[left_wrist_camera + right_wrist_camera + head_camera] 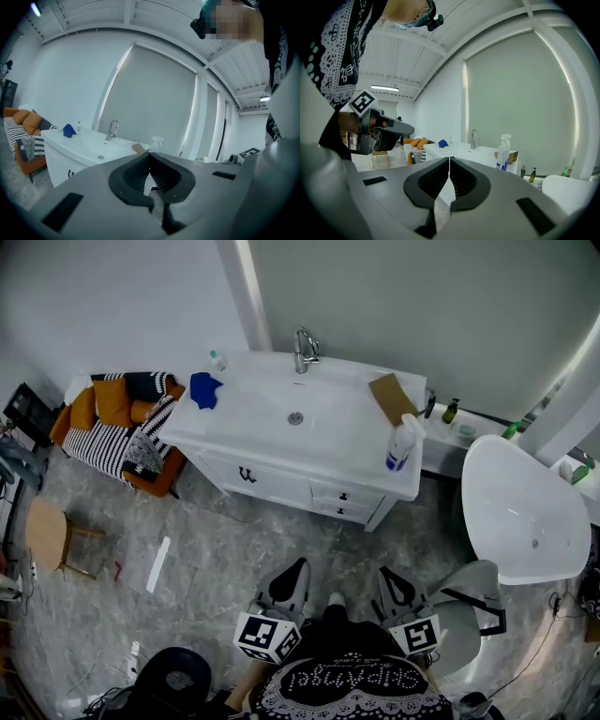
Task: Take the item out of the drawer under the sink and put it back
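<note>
L gripper (296,566) jaws shut, empty | R gripper (388,574) same | both well short of vanity (281,486) front edge, drawers (343,497) closed | open floor (234,559) between | tub (521,512) near on R

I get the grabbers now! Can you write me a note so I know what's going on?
Left gripper: shut, empty.
Right gripper: shut, empty.
Both are held out in front of the person, short of the vanity, touching nothing.
The drawers under the sink look closed; the item isn't visible.
Done: nothing that shows.
Left: open a drawer, take the item out, put it back.
</note>
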`<act>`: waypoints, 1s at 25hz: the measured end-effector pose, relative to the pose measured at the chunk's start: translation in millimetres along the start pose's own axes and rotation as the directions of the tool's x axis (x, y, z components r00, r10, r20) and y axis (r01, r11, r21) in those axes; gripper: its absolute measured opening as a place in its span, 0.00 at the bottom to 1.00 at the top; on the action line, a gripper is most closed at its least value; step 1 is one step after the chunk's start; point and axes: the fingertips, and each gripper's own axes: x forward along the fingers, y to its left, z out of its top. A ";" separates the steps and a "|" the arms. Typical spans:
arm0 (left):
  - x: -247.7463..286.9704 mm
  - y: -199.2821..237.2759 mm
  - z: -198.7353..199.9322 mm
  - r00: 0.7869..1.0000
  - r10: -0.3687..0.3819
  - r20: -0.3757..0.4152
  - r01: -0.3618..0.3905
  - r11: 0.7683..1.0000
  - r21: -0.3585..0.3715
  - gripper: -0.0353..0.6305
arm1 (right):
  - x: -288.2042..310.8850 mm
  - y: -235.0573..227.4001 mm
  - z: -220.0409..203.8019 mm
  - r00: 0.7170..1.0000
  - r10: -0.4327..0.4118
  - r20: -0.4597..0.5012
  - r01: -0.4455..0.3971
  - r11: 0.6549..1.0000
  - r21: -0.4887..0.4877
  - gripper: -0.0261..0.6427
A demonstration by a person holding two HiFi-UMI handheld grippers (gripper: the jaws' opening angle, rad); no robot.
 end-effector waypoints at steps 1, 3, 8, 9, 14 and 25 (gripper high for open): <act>2.4 -0.1 -0.1 1.000 0.001 0.002 -0.001 1.000 0.001 0.06 | 1.2 -2.3 -0.3 1.000 0.001 0.000 -0.001 1.000 -0.001 0.07; 7.1 -1.5 0.7 1.000 0.002 0.008 -0.002 1.000 -0.004 0.06 | 2.9 -7.5 -0.4 1.000 0.003 0.001 -0.003 1.000 0.002 0.07; 12.7 -1.2 -0.9 1.000 0.014 0.008 -0.014 1.000 -0.016 0.06 | 4.3 -15.7 -3.6 1.000 -0.001 -0.008 0.001 1.000 0.016 0.07; 13.3 -0.1 -1.2 1.000 0.017 0.007 -0.017 1.000 -0.020 0.06 | 5.0 -16.2 -4.3 1.000 -0.001 -0.011 0.001 1.000 0.018 0.07; 15.9 5.3 -2.7 0.999 0.035 0.000 -0.035 0.999 -0.036 0.06 | 7.1 -15.3 -8.6 0.999 0.015 -0.033 -0.014 0.999 0.036 0.07; 40.8 39.2 1.9 1.000 0.020 -0.024 -0.021 0.998 -0.062 0.06 | 43.5 -29.1 -13.1 0.996 -0.038 -0.081 0.042 0.998 0.055 0.07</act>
